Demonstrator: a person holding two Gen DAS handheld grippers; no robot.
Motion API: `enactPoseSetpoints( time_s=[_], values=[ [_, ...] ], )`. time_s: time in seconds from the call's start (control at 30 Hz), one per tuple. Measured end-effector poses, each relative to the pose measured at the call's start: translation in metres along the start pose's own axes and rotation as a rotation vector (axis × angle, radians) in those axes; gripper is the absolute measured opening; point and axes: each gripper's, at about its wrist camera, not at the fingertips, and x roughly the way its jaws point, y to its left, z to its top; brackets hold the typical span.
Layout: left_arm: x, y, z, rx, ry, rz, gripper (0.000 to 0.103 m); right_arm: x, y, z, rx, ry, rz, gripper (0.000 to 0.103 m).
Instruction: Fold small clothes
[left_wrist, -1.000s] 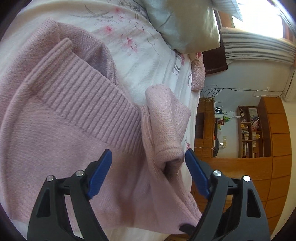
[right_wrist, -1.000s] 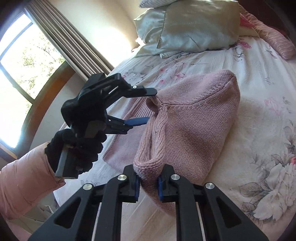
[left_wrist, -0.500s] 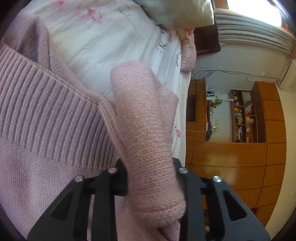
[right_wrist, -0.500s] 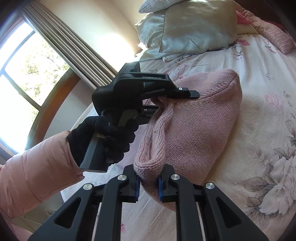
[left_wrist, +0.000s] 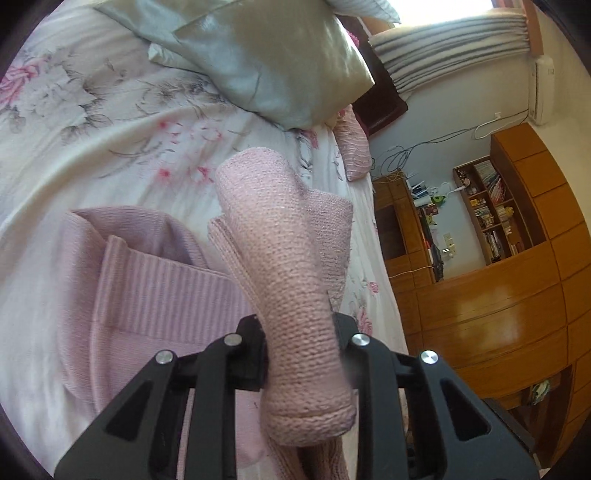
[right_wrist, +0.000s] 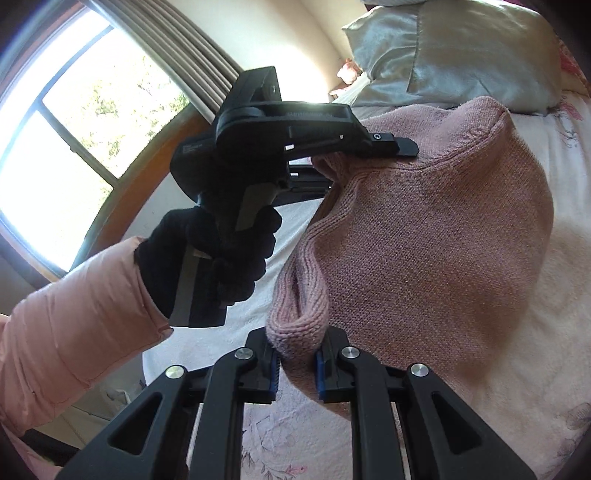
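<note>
Between the two grippers the lifted pink sweater (right_wrist: 424, 236) fills the gap, stretched from the right gripper (right_wrist: 295, 363) to the left gripper (right_wrist: 354, 162), whose fingers (right_wrist: 388, 142) are clamped on its edge. To the left of the left gripper, the gloved hand (right_wrist: 218, 258) and pink sleeve (right_wrist: 74, 314) block the window side. The pillows (left_wrist: 273, 62) close off the head of the bed. Bare floral bedsheet (left_wrist: 110, 147) lies open beyond the sweater, between it and the pillows, and also at the lower right of the right wrist view.

Home bedroom: bed (left_wrist: 92, 155), pillows (left_wrist: 277, 62).
</note>
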Motion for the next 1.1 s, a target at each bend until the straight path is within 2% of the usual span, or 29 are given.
enactPoseSetpoints(
  time_s=[0.17,0.33,0.4,0.47,0.5,0.53,0.57,0.6,0.63,0.67,0.73,0.8,0.87,0.9,1.03,1.1],
  values=[
    [-0.010,0.056,-0.005,-0.037,-0.016,0.087,0.021,0.061,0.015,-0.008,-0.022,0.095,-0.056,0.014],
    [-0.001,0.093,-0.018,-0.064,-0.013,0.145,0.022,0.104,0.005,-0.024,0.016,0.164,-0.101,0.015],
    [0.002,0.103,-0.025,-0.086,-0.027,0.156,0.023,0.118,0.000,-0.030,0.033,0.189,-0.120,0.021],
    [0.001,0.111,-0.031,-0.117,-0.047,0.149,0.028,0.127,-0.006,-0.037,0.057,0.212,-0.123,0.033],
    [0.000,0.115,-0.033,-0.132,-0.054,0.137,0.028,0.129,-0.008,-0.039,0.068,0.214,-0.116,0.035],
    [-0.004,0.117,-0.036,-0.144,-0.059,0.126,0.028,0.128,-0.009,-0.040,0.076,0.209,-0.101,0.038],
    [-0.007,0.117,-0.037,-0.153,-0.059,0.119,0.029,0.125,-0.009,-0.040,0.085,0.205,-0.078,0.048],
    [-0.013,0.116,-0.039,-0.157,-0.059,0.115,0.030,0.120,-0.009,-0.040,0.098,0.203,-0.051,0.052],
    [-0.019,0.113,-0.041,-0.154,-0.061,0.122,0.037,0.113,-0.008,-0.039,0.107,0.194,-0.028,0.055],
    [-0.026,0.110,-0.045,-0.151,-0.058,0.140,0.048,0.102,-0.006,-0.040,0.111,0.176,-0.005,0.055],
    [-0.043,0.104,-0.057,-0.144,-0.053,0.147,0.052,0.070,-0.005,-0.043,0.115,0.123,0.018,0.059],
    [-0.058,0.096,-0.073,-0.143,-0.041,0.162,0.054,0.036,-0.011,-0.052,0.145,0.058,-0.008,0.066],
    [-0.068,0.084,-0.092,-0.125,-0.036,0.175,0.065,0.004,-0.030,-0.064,0.234,-0.003,-0.053,0.067],
    [-0.070,0.078,-0.102,-0.115,-0.027,0.184,0.067,-0.008,-0.042,-0.069,0.290,-0.028,-0.072,0.067],
    [-0.056,0.069,-0.130,-0.139,0.035,0.154,0.073,-0.015,-0.101,-0.093,0.471,0.012,-0.131,0.070],
    [-0.040,0.072,-0.137,-0.148,0.085,0.222,0.073,-0.003,-0.124,-0.099,0.545,0.044,-0.102,0.070]
  ],
)
